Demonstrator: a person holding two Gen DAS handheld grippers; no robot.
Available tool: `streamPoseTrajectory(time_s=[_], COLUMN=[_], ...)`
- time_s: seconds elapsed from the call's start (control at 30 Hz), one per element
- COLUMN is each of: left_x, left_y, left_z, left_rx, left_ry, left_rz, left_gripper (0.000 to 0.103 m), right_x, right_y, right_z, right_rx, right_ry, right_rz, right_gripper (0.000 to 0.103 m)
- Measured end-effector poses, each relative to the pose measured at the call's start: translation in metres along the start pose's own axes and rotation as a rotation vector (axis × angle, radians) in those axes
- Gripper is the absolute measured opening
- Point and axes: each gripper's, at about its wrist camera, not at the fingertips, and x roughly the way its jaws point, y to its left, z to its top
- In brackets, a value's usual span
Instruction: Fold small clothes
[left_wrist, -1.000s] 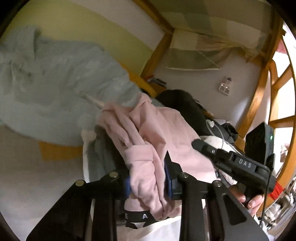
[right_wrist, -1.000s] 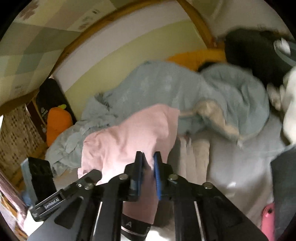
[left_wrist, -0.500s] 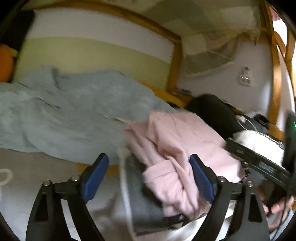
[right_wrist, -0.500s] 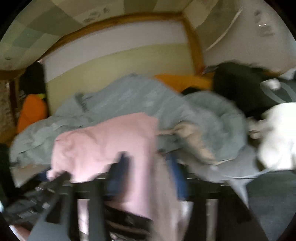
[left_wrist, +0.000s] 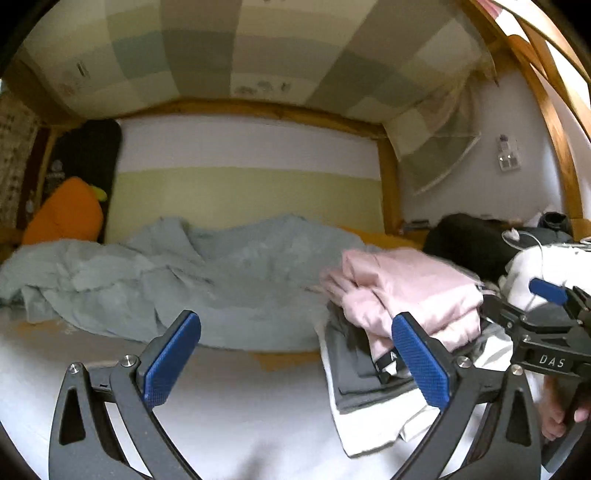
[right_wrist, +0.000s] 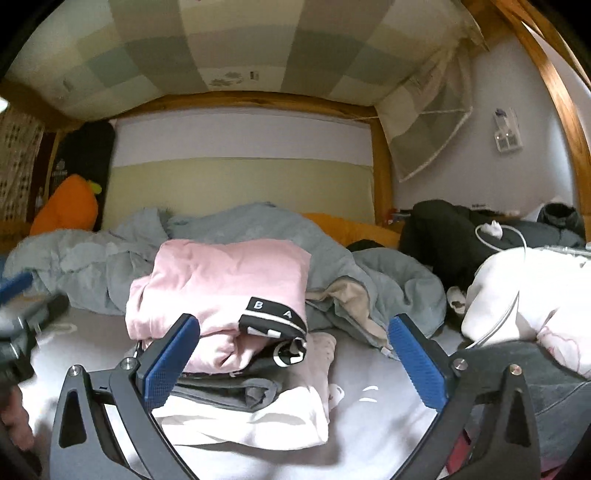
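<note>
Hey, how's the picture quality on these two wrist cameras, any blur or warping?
Left wrist view: strong fisheye bending of the wooden bed frame, pink garment slightly smeared. Right wrist view: same bending, stack sharp, but the left claw at the frame's edge is motion-blurred.

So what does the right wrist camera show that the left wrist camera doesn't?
Only the right wrist view shows the black band lettered B A on the folded pink garment, and the beige lining of the grey-blue blanket.

Only the left wrist view shows the right gripper from outside, open, marked DAS.

Both show the pink garment atop the stack of folded clothes, the blanket and the orange carrot plush.
</note>
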Motion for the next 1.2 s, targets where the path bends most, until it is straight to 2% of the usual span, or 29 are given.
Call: streamPoseTrajectory(time_s=[0.07, 0.17, 0.3, 1.2], left_x=[0.0036, -0.0021, -0.0058, -0.0031], left_y=[0.0016, 0.0015, -0.0029, -0.0053], left_z=[-0.0009, -0.0014, -0.0035, -0.0047], left_rx=[-0.003, -0.003, 0.017, 0.019], left_ry=[0.013, -0.007, -0.010, 0.009], left_rz=[0.008, 0.000, -0.016, -0.009], left_gripper=[0.103, 0.103, 0.103, 0.103], right_x=[-0.0001, -0.0002, 0.0001, 0.0042], right_y=[0.0057, 0.0079, 0.0045, 0.0020], right_z=[0.0015, 0.0025, 0.0023, 0.0014], right_rx=[-0.017, -0.027, -0.015, -0.003], right_ry=[0.001, -0.003, -0.007, 0.012], right_rz=[-0.002, -0.007, -0.012, -0.012], right_gripper=[0.102, 0.102, 0.102, 0.102])
